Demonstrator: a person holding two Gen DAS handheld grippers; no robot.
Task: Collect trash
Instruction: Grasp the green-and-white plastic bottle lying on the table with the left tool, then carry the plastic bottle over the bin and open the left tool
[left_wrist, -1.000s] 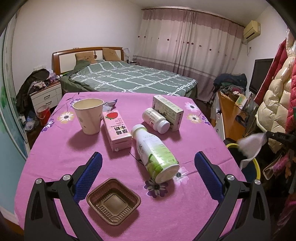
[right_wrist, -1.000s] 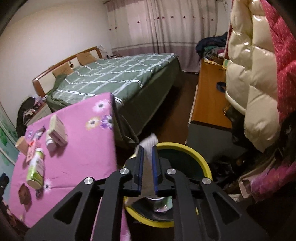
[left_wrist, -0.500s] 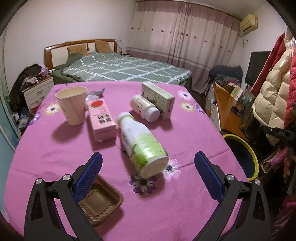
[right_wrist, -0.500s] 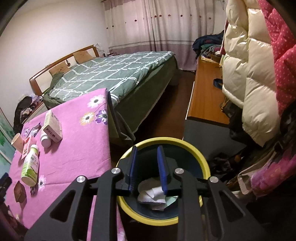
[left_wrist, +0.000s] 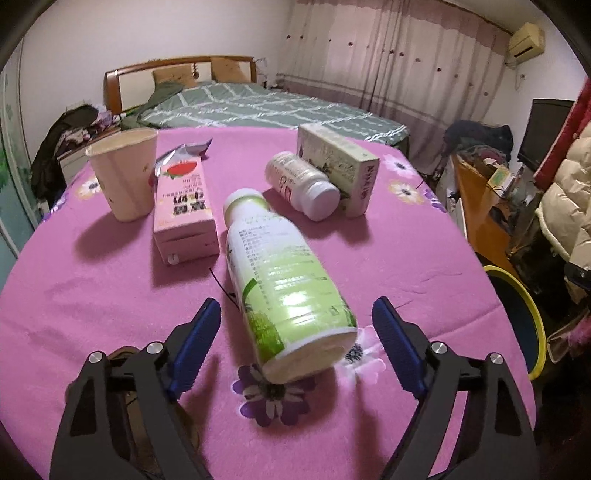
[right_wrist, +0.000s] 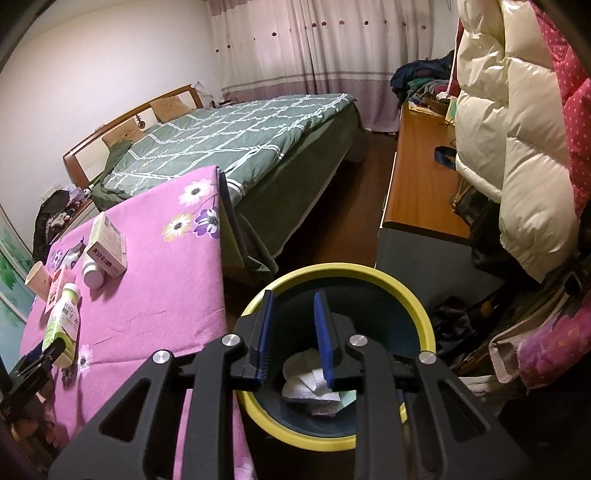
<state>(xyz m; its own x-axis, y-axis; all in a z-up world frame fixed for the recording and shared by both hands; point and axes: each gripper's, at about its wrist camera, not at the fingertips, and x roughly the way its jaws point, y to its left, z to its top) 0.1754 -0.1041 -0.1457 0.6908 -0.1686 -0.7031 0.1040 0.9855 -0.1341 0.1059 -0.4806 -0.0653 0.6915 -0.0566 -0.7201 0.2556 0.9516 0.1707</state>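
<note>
the left hand-held gripper (left_wrist: 295, 347) sits low over the pink table (left_wrist: 406, 258) with its jaws still fairly wide but closing, and the near end of the green-and-white bottle (left_wrist: 284, 291) lies between them, not yet touched by either pad. the bottle lies on its side with its white cap toward the far side, so it may roll or skid away if one pad meets it first. it also looks smooth and glossy, so a grip right at the base could slip off. just beyond it lie the pink carton (left_wrist: 184, 206), the paper cup (left_wrist: 123, 173), a small white bottle (left_wrist: 301, 186) and a pale box (left_wrist: 340, 171), close enough that a shoved bottle could knock into them. the right hand-held gripper (right_wrist: 293, 332) hangs over the yellow-rimmed bin (right_wrist: 417, 314) to the right of the table, jaws narrow and empty, with crumpled paper (right_wrist: 310, 384) lying inside the bin below. the bin stands off the table edge, so a poor carry could drop the bottle on the floor.
</note>
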